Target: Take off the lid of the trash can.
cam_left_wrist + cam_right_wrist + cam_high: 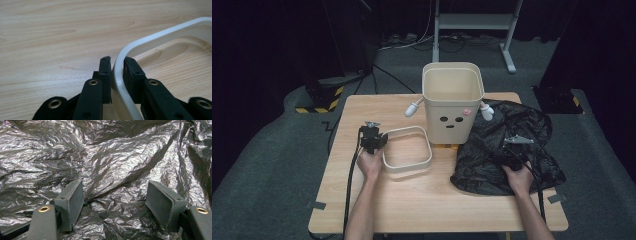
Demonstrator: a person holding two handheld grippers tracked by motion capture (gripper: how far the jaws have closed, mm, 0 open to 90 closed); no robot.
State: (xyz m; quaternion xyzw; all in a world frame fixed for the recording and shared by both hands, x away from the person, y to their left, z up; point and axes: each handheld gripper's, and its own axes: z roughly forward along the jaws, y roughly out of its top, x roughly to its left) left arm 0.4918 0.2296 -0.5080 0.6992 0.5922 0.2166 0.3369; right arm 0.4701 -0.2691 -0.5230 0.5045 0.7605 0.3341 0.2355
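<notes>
Beige square plastic bin (452,100) with a printed face and two small white arms stands beyond both tongs, between them; its inside looks bare, though the bottom is out of sight. Left tongs (373,138) clenched on the near-left corner of a cream rounded-square plastic rim ring (407,149); in the left gripper view the jaws pinch the ring wall (117,75), one inside, one outside. Ring lies flat just right of them. Right tongs (515,150) released, jaws spread over a crumpled black plastic bag (507,145); pads (71,200) rest on the film (112,165). Light wooden worktop (432,200), grey carpet floor (267,165), dark surroundings. Bag contents cannot be made out.
</notes>
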